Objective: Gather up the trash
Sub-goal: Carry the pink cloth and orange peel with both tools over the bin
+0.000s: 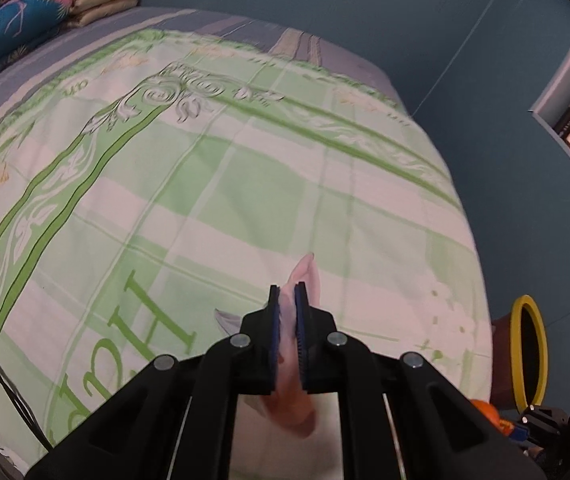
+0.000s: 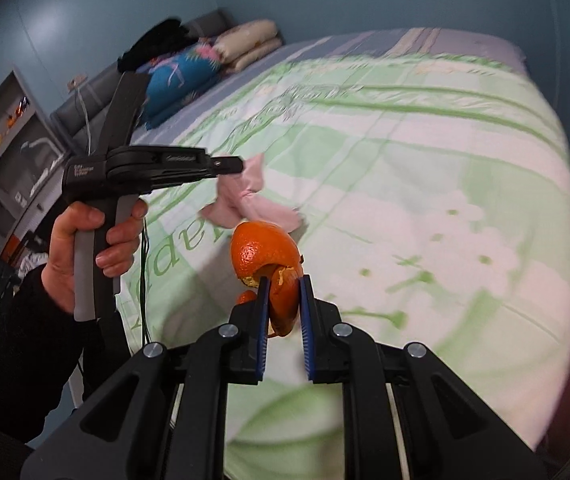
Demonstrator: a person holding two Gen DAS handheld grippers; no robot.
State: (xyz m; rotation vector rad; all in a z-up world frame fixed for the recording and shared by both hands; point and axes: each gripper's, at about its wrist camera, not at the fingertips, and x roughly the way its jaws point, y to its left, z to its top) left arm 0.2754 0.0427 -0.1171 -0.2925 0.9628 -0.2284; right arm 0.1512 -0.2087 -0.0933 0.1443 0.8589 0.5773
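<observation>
Here the left tool (image 1: pixel 288 292) is clamped on a crumpled pink tissue (image 1: pixel 299 364), lifted clear above the bed (image 1: pixel 245 184) and its green-checked quilt. The right tool (image 2: pixel 283 284) pinches a curl of orange peel (image 2: pixel 263 254), raised near the bed's edge beside a yellow-rimmed bin (image 1: pixel 527 356).

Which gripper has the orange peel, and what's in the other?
The right gripper is shut on the orange peel. The left gripper is clamped on a pale pink crumpled tissue instead: soft and pink, not orange rind.
</observation>
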